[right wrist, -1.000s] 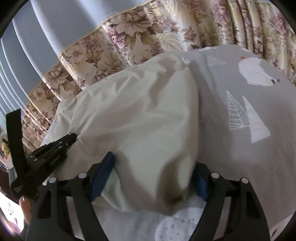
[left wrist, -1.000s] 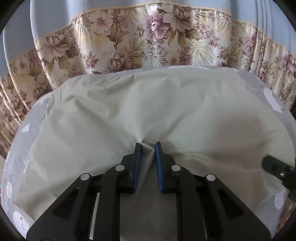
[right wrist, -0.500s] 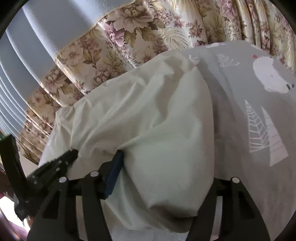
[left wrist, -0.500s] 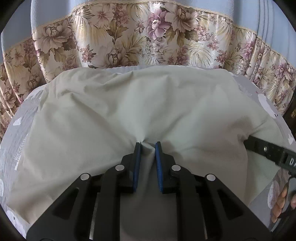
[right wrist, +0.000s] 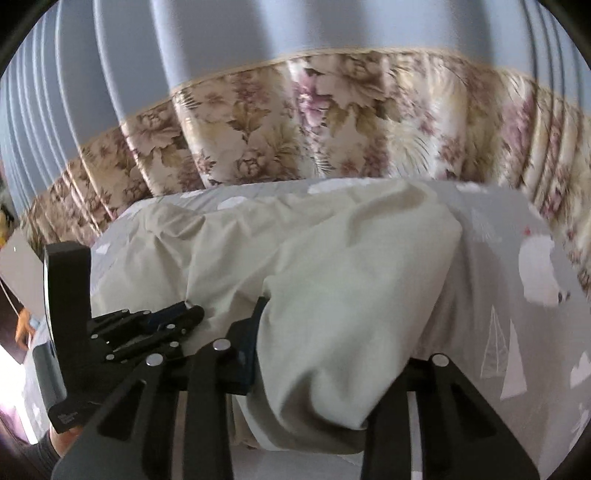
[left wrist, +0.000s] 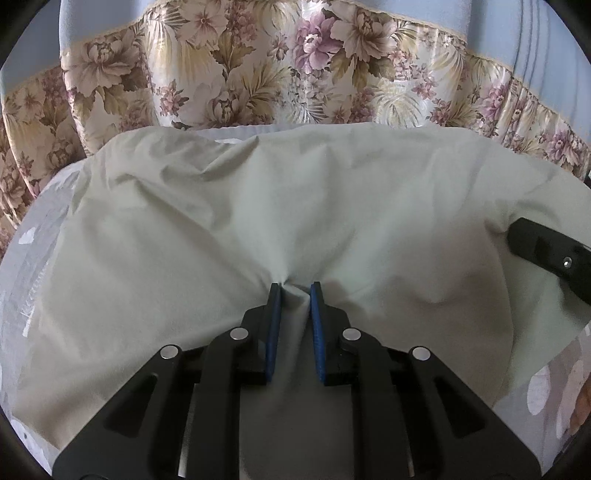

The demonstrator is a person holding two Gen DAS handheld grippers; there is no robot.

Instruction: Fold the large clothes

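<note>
A large pale cream garment (left wrist: 229, 236) lies spread over a grey printed bed sheet (right wrist: 498, 266). My left gripper (left wrist: 294, 290) is shut on a small pinched ridge of the garment near its front middle; creases run out from the pinch. In the right wrist view the garment's (right wrist: 351, 295) right side is bunched into a thick raised fold. My right gripper (right wrist: 325, 332) is closing on that fold, which fills the gap and drapes over the right finger, hiding it. The left blue pad (right wrist: 255, 332) lies against the cloth. The left gripper (right wrist: 192, 315) shows there at the left.
A floral curtain (left wrist: 277, 66) with blue fabric (right wrist: 258, 33) above hangs just behind the bed's far edge. The sheet's white tree and bear prints (right wrist: 506, 354) lie bare to the right. One right-gripper finger (left wrist: 546, 251) reaches in over the garment's right side. A person's fingers (left wrist: 580, 402) show below it.
The right gripper's jaws have narrowed around the bunched fold, and it has risen and rolled, taking the fold up with it. The left gripper keeps its pinch and has hardly moved.
</note>
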